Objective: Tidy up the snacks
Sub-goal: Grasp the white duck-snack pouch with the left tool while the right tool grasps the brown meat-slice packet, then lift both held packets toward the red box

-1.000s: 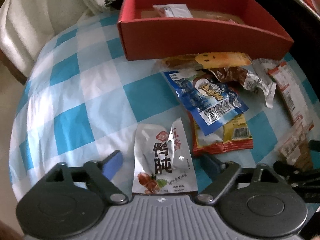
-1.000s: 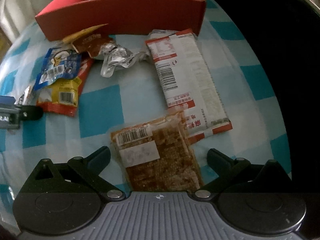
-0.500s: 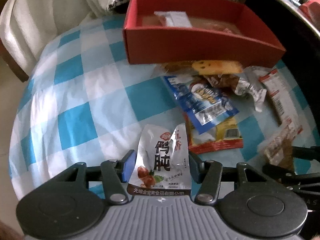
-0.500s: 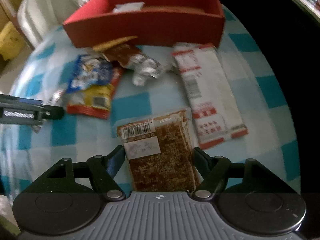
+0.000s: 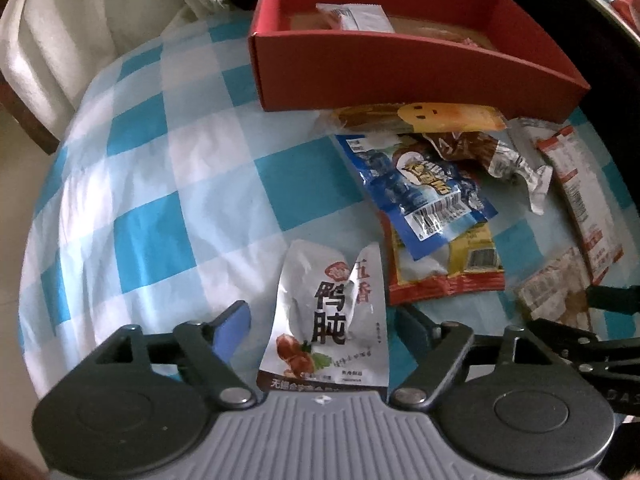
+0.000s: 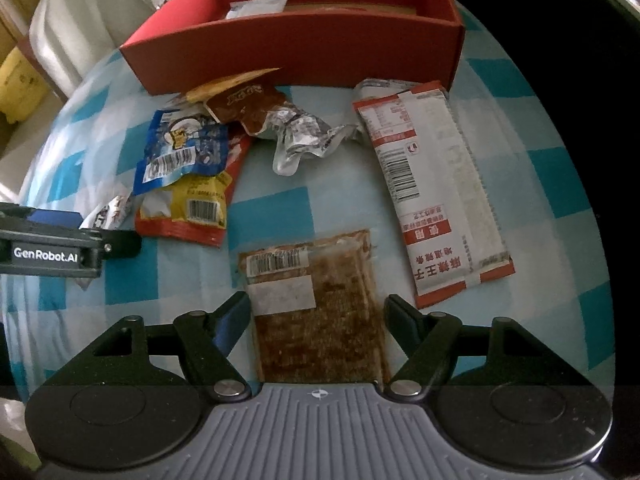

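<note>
A silver snack packet (image 5: 332,300) with black characters lies flat on the checked cloth, between the fingers of my left gripper (image 5: 320,312). Those jaws are opening, and a gap shows beside the blue left finger (image 5: 232,324). A brown packet (image 6: 320,320) with a barcode label lies between the fingers of my right gripper (image 6: 316,304). The right jaws are opening too, and their tips stand close beside the packet's long edges. The red box (image 5: 400,68) stands at the far side with a few packets inside. The right wrist view shows the red box (image 6: 304,48) as well.
A heap lies between the grippers and the box: a blue packet (image 5: 424,192), a yellow-red packet (image 5: 460,268), an orange smiley packet (image 5: 420,114) and a crumpled brown-silver wrapper (image 6: 296,128). A long white-red packet (image 6: 432,192) lies to the right. White fabric (image 5: 80,32) hangs at left.
The left jaws closed in on the silver packet, then spread apart again. The right jaws narrowed from wide open to the brown packet's edges. Both packets still lie on the cloth.
</note>
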The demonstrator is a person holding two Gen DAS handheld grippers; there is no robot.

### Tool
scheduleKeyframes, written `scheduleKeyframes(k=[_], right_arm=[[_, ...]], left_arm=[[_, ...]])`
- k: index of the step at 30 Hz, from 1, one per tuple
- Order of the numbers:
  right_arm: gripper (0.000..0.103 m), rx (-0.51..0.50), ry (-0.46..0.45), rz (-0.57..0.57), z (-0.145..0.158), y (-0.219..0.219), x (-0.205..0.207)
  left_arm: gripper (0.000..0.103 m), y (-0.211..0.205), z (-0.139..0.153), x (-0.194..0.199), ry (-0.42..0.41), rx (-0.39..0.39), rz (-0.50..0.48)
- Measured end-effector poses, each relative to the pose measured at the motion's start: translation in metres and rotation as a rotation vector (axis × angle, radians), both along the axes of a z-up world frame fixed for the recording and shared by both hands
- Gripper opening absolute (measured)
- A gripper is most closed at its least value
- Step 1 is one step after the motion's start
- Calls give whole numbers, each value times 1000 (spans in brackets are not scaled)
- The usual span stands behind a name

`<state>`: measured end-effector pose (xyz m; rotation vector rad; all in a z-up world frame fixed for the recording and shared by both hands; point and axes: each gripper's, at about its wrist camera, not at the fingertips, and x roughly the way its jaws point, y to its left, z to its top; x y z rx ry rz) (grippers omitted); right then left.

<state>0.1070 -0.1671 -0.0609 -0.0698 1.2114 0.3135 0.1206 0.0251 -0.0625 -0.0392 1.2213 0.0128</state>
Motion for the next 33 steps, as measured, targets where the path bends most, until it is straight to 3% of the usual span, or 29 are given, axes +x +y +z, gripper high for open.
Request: scheduleKeyframes(k=[3,5,7,9,12,14,25,33], right_arm=[[88,-5,3,15,-3,5,1],[88,-25,-6,33,-3,6,1],[88,-60,-22,63,-6,10,-4],[86,-97,-40,90,-6,13,-10],[76,-98,-47,89,-3,12,-11],[74,-69,-37,70,-1,7,-8],[73,57,-113,-1,34,-9,1],[74,97,-125,-22,43,-11,9]], left_arm=[[87,-9,-5,0,-4,43,-38],[86,-11,-6,-3,-15,58,-46],[79,-8,-4,-3,-12,43,-42],[50,-9,2,-6,-33,23,-53],[49,-12,4,-7,-25,-8,-62],[49,-13,6,-7,-29,5,-65],[49,-8,35,-10,-112,-54,-52],[49,-11,46,-10,-153,-58,-64]])
